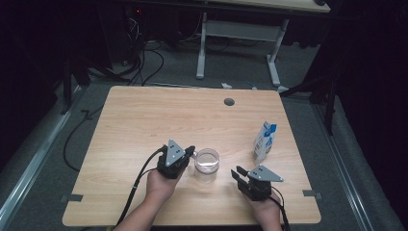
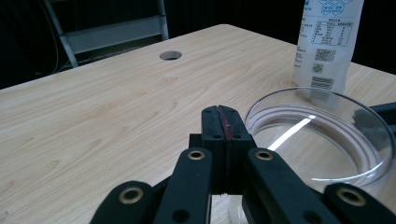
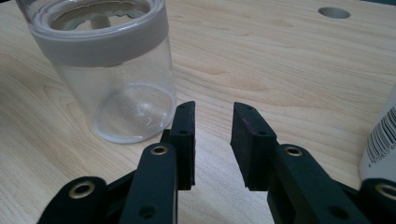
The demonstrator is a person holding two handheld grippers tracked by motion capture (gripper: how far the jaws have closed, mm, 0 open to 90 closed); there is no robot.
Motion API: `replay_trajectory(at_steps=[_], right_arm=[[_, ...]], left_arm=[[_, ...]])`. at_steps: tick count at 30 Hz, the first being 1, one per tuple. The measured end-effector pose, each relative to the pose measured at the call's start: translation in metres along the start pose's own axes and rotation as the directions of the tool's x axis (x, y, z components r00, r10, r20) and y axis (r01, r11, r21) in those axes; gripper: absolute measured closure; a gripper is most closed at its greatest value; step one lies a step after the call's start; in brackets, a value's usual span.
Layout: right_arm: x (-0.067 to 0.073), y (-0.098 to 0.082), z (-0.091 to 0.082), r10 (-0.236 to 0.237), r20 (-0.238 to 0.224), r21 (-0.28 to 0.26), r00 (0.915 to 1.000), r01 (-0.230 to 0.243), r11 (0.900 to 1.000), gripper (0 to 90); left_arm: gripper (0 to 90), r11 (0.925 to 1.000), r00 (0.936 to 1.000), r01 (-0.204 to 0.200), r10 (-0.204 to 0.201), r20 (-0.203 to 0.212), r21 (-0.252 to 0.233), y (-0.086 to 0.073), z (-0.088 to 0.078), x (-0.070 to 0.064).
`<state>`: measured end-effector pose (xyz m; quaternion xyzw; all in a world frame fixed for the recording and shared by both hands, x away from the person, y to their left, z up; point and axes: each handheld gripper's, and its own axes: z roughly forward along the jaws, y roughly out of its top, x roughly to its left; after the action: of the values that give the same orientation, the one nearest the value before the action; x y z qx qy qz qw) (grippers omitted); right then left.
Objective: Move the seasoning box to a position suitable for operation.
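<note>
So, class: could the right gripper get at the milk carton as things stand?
Probably yes: the right gripper has its jaws apart with nothing between them, and bare table lies between it and the upright carton; the glass jar stands aside.

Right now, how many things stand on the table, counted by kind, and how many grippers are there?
Glass jar: 1
Carton: 1
Grippers: 2, left gripper and right gripper
Total: 4
</note>
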<state>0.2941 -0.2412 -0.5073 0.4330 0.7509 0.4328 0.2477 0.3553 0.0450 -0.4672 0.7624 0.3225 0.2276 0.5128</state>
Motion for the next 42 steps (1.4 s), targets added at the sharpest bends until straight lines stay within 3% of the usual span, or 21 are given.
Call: replay_trajectory(at_steps=[13, 20, 28, 31, 36, 42], right_arm=[[0.012, 0.009, 0.004, -0.022, -0.019, -0.032, 0.9996, 0.021, 0.999, 77.6], [0.019, 0.019, -0.001, -0.053, -0.017, -0.088, 0.9985, 0.051, 0.995, 89.7], [0.033, 0.035, -0.002, -0.077, -0.063, -0.139, 0.995, 0.068, 0.988, 90.0], [0.036, 0.038, 0.001, -0.091, -0.074, -0.136, 0.9931, 0.08, 0.987, 90.0], [0.036, 0.042, 0.005, -0.076, -0.097, -0.131, 0.9923, 0.063, 0.989, 90.0], [0.041, 0.051, 0.005, -0.089, -0.109, -0.147, 0.9901, 0.072, 0.987, 90.0]], left_arm=[[90.0, 0.9999, 0.9999, 0.014, -0.014, 0.0, 0.008, -0.002, 0.001, 0.002], [90.0, 0.9999, 0.9999, 0.016, -0.016, 0.002, 0.005, -0.002, 0.001, 0.002], [90.0, 0.9999, 0.9999, 0.016, -0.016, 0.001, 0.002, -0.003, 0.001, 0.002], [90.0, 0.9998, 0.9998, 0.019, -0.019, 0.004, 0.0, -0.003, 0.002, 0.002], [90.0, 0.9997, 0.9997, 0.023, -0.022, 0.01, -0.006, -0.003, 0.001, 0.003], [90.0, 0.9986, 0.9988, 0.049, -0.048, 0.011, -0.021, -0.005, -0.011, 0.008]])
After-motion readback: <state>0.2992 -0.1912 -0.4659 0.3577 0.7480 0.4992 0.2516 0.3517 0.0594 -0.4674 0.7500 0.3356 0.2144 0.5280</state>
